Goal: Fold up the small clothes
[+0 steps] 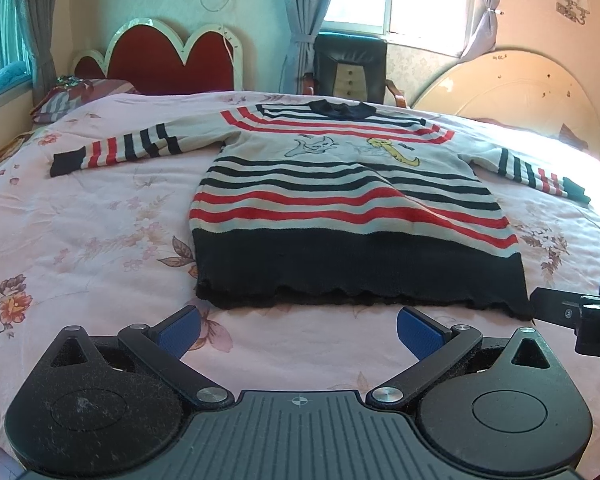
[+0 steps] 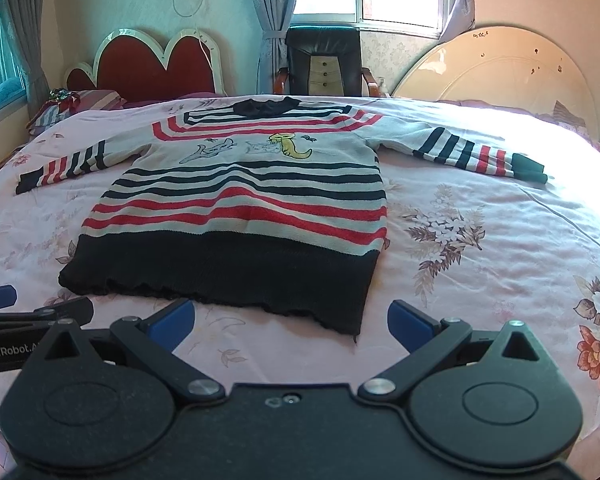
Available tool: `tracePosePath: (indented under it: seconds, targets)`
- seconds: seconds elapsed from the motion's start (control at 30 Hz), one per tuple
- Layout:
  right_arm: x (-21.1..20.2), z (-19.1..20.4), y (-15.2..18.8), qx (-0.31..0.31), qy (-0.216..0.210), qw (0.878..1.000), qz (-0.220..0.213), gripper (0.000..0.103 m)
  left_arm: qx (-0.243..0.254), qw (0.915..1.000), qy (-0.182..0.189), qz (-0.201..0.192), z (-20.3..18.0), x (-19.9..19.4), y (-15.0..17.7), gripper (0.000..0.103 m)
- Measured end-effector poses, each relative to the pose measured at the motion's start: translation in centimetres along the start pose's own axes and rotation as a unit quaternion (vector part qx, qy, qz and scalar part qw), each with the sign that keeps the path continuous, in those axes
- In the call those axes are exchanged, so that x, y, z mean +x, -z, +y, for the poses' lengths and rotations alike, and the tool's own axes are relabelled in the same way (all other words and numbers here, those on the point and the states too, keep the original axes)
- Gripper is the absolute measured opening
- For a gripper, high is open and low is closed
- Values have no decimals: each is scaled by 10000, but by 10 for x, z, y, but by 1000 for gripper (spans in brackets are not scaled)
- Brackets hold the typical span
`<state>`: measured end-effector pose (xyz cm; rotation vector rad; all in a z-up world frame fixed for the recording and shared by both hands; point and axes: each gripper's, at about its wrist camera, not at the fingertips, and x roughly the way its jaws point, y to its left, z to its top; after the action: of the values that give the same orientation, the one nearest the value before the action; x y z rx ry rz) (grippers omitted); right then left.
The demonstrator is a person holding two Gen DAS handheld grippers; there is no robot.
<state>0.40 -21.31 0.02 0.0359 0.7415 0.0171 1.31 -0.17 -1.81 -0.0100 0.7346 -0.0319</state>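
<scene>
A small striped sweater (image 1: pixel 340 196) lies flat on the bed, front up, both sleeves spread out, black hem nearest me. It has red, navy and white stripes and a cartoon print on the chest. It also shows in the right wrist view (image 2: pixel 244 204). My left gripper (image 1: pixel 298 330) is open and empty, just short of the hem's left half. My right gripper (image 2: pixel 290 324) is open and empty, just short of the hem's right corner. Each gripper shows at the edge of the other's view: the right one (image 1: pixel 580 314), the left one (image 2: pixel 32 312).
The bed has a pink floral sheet (image 1: pixel 100 240). A red headboard (image 1: pixel 168 60) and striped pillow (image 1: pixel 72 96) stand at the far left. A black chair (image 1: pixel 350 68) and a cream headboard (image 1: pixel 508 88) stand behind the bed, under the window.
</scene>
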Motion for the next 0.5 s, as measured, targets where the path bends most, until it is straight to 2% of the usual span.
tracePosePath:
  seconds: [0.1,0.17,0.27,0.33,0.5]
  targets:
    - [4,-14,-1,289,-233,9992,142,102,637,9971,267,305,-23,11,-2,103]
    - [6,-31,-5,524,-188,9984,122,102,995,9943,350,158,-37,14,-5,103]
    - [6,-66,-16,956,51,9953,-157,101,828,9944,654,-76,-44,23,-24,103]
    - [11,-92,-28,1174,339,9919,-357,95,623,9948,796,-115,-48,38,-41,103]
    - [48,-168,-66,1603,826,9813,-674,74,445,9968,593,-286,-67,84,-87,103]
